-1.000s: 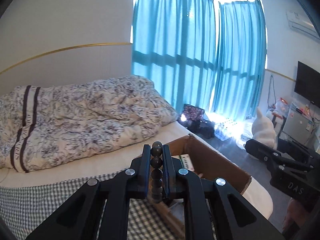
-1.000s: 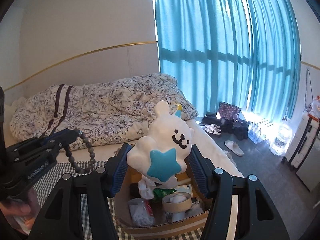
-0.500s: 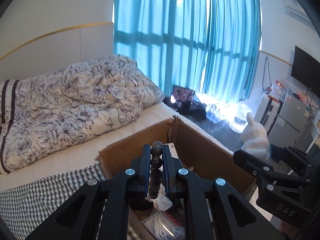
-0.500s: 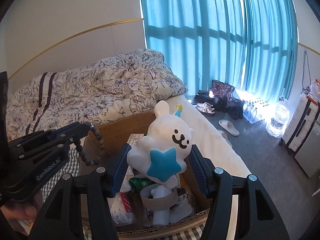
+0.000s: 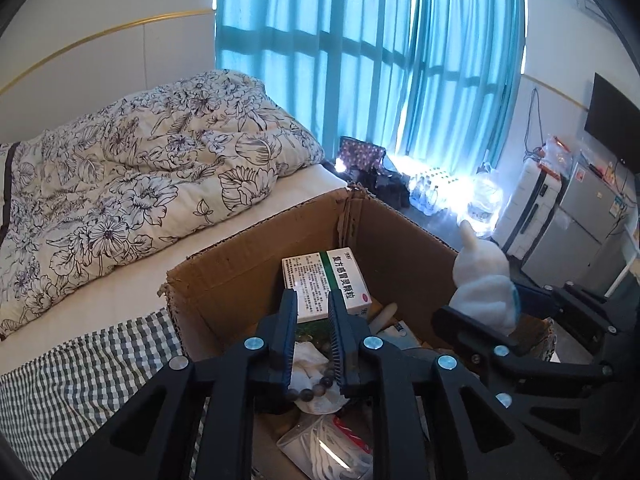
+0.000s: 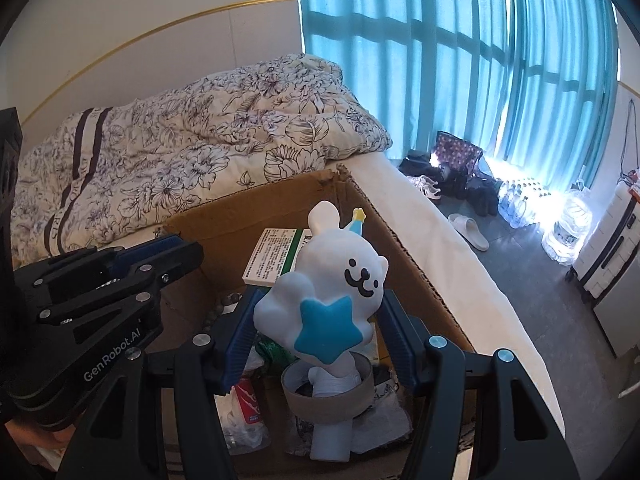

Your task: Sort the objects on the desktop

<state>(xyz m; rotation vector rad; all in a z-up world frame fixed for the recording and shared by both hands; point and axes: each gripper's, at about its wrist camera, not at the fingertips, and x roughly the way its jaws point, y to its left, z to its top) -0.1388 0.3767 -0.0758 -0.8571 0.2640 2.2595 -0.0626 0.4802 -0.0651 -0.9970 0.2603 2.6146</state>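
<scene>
left gripper (image 5: 313, 312) parted, bead bracelet (image 5: 310, 390) below | right gripper (image 6: 320, 320) clamps bunny toy (image 6: 332, 292)

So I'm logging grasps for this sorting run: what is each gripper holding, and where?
Right gripper: the white bunny toy, clamped by its sides. Left gripper: nothing; the bead bracelet lies in the box below.

Over the cardboard box (image 5: 256, 268), the left tool (image 5: 313, 312) stands parted, a bead bracelet (image 5: 316, 388) lying below it.
</scene>
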